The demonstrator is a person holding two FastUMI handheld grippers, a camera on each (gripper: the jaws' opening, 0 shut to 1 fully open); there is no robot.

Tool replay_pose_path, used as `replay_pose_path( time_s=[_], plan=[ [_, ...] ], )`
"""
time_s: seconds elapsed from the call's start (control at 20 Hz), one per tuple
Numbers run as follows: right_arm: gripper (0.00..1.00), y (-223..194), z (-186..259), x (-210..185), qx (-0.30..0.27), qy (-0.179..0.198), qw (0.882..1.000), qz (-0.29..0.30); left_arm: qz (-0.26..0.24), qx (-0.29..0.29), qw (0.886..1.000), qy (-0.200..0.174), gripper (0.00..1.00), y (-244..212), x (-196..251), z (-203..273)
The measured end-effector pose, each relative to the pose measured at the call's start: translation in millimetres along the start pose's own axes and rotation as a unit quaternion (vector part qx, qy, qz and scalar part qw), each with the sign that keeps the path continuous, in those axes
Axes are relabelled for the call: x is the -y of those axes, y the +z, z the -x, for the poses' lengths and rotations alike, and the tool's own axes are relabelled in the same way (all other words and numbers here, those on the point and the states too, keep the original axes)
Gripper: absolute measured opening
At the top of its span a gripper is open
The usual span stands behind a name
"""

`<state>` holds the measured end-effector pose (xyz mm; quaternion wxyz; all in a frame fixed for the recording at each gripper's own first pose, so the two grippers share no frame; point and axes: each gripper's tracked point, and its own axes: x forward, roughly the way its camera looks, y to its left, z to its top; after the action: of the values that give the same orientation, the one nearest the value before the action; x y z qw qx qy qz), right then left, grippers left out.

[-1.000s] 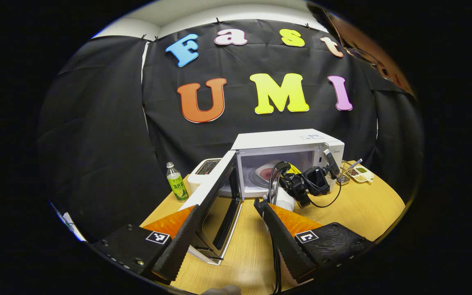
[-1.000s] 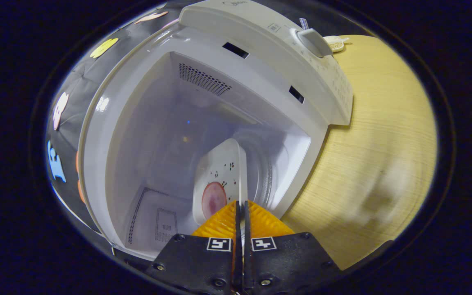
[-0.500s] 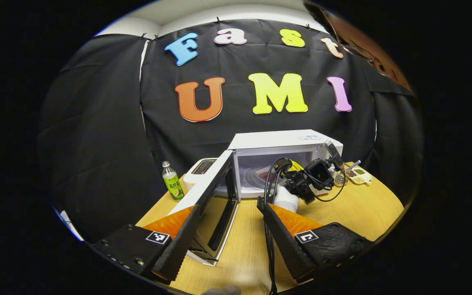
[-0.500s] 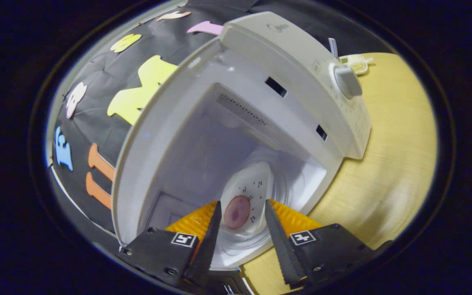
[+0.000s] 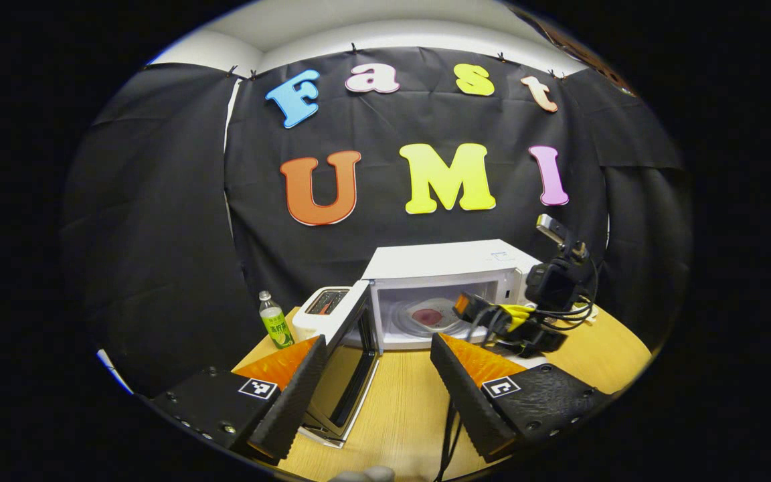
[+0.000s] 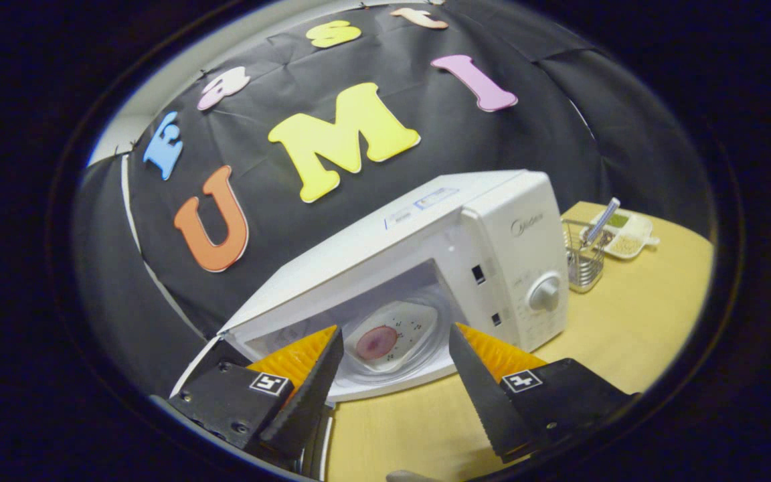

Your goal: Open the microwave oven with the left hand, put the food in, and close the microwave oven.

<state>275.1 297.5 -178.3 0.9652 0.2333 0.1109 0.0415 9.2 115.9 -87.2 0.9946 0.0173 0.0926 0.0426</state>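
Table: wooden, under both grippers.
Microwave: ahead of both, door swung open by the left gripper.
Plate of food: inside the cavity, beyond the right gripper.
Grippers: both spread wide, holding nothing.

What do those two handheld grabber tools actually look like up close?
Each is a black, rough-textured body with two long wedge-shaped jaws, saw-toothed along their inner edges. Both the left gripper and the right gripper wear a small black-and-white square marker on each jaw block. Seen from the left gripper view, the right gripper trails looping black and yellow cables and carries a camera.
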Motion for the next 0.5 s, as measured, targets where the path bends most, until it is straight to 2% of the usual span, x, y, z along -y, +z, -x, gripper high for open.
replay_pose_path(
  time_s=[0.15,0.3,0.35,0.4,0.5],
  plan=[
    [1.0,43,46,35,0.005,0.002,0.995,0.099,-0.003,0.01,1.0,-0.002,0.95,12,3,0],
    [1.0,82,89,62,0.001,-0.001,0.988,0.155,0.008,0.017,1.0,-0.01,0.95,17,10,-1],
    [0.91,97,102,72,0.001,-0.007,0.985,0.172,0.012,0.018,1.0,-0.012,0.95,19,11,-1],
    [1.0,110,113,81,0.005,-0.013,0.983,0.184,0.016,0.021,1.0,-0.014,0.95,20,13,-4],
    [1.0,137,139,98,0.022,-0.024,0.978,0.204,0.019,0.026,0.999,-0.015,0.95,24,13,-5]
  ],
)
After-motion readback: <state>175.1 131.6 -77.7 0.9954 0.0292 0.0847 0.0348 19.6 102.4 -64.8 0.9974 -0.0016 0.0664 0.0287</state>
